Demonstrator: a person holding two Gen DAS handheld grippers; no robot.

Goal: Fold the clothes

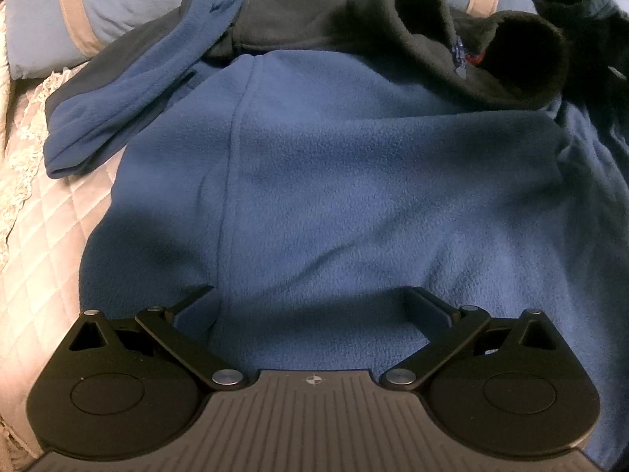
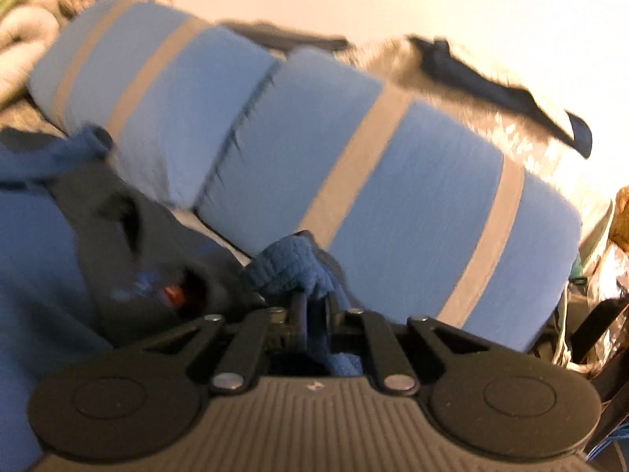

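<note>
Lying flat across the middle of the left wrist view, the fleece spreads over a quilt, its dark collar at the upper right and one sleeve folded toward the upper left. The left gripper hangs released over the lower hem, jaws wide apart. In the blurred right wrist view, the right gripper is clenched on a blue cuff at lower center, below striped pillows.

A home bedroom: a quilted bedspread with striped blue pillows at its head.
</note>
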